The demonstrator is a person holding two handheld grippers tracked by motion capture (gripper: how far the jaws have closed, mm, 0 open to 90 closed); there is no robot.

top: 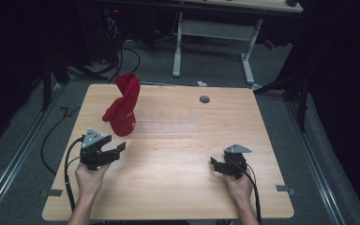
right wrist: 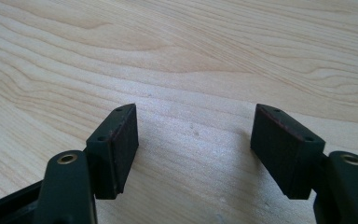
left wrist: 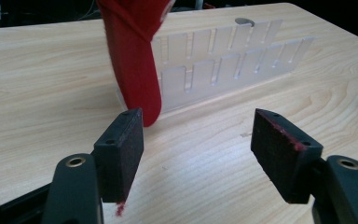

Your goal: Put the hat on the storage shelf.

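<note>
A red cloth [top: 123,105] hangs draped over the left end of a clear plastic rack [top: 168,127] that lies across the middle of the wooden table [top: 178,187]. In the left gripper view the red cloth [left wrist: 135,65] hangs down just beyond my left jaw, in front of the slotted clear rack [left wrist: 233,65]. My left gripper [top: 115,147] is open, a little in front of the cloth, holding nothing. My right gripper [top: 214,164] is open at the table's front right, over bare wood [right wrist: 191,70], far from the rack.
A small grey round disc [top: 204,99] sits in the table top near the far edge. Beyond the table stand a white desk frame [top: 213,33] and loose cables on the floor. Black rails run along both sides.
</note>
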